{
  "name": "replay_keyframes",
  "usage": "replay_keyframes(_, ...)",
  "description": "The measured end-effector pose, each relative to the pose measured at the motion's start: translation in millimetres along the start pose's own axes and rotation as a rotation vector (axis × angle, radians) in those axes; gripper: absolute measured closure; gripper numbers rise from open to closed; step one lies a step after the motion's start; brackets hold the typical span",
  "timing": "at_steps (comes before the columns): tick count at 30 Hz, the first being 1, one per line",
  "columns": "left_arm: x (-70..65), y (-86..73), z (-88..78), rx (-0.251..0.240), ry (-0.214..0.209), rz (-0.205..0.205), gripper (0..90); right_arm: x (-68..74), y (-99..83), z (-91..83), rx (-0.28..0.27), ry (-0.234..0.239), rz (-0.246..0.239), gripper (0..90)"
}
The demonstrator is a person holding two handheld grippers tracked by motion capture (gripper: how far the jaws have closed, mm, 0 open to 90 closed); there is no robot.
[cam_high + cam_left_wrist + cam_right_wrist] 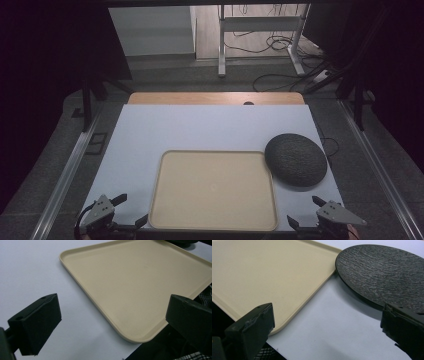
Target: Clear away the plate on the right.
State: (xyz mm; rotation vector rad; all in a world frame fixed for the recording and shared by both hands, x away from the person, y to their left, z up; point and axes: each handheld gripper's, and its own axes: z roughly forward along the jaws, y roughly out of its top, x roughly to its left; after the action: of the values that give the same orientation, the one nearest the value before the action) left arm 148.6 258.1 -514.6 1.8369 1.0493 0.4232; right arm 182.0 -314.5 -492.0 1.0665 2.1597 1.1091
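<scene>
On the table: white rectangular table cover (200,127), spread over a wooden tabletop whose far edge shows as a light brown strip (215,98); it carries everything else.
Tray: beige rectangular plastic tray with rounded corners and a low raised rim (161,170), lying flat on the near half of the cover, its near edge close to the cover's near edge; nothing lies in it. In the left gripper view (65,253) its near left corner lies between the jaws but lower, on the cover; in the right gripper view (329,248) its near right corner lies by the left jaw.
Plate: dark grey round plate with a rough, streaked surface (296,160), lying flat on the cover just beside the tray's far right corner. In the right gripper view (382,270) its rim comes very close to the tray's rim; whether the two touch I cannot tell.
Left gripper: left gripper (129,210), at the near left corner of the cover, beside the tray's near left corner; jaws spread wide, nothing between the pads, nothing held.
Right gripper: right gripper (305,210), at the near right corner of the cover, near side of the plate and apart from it; jaws spread wide, nothing gripped.
</scene>
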Motion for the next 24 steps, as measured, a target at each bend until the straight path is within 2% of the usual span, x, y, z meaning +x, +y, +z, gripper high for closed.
replay_keyframes(10,-0.2,0.0,0.4,0.003,-0.002,0.002,0.0,0.3,0.8,0.2,0.004,-0.003,-0.002,0.0)
replay_keyframes(20,-1.3,0.2,0.8,0.008,-0.002,0.014,0.0,-2.1,4.4,2.9,-0.016,0.015,0.029,0.0)
replay_keyframes(24,-0.9,-0.1,0.3,0.003,-0.001,0.008,0.0,-3.3,8.6,5.1,-0.015,0.011,0.024,0.0)
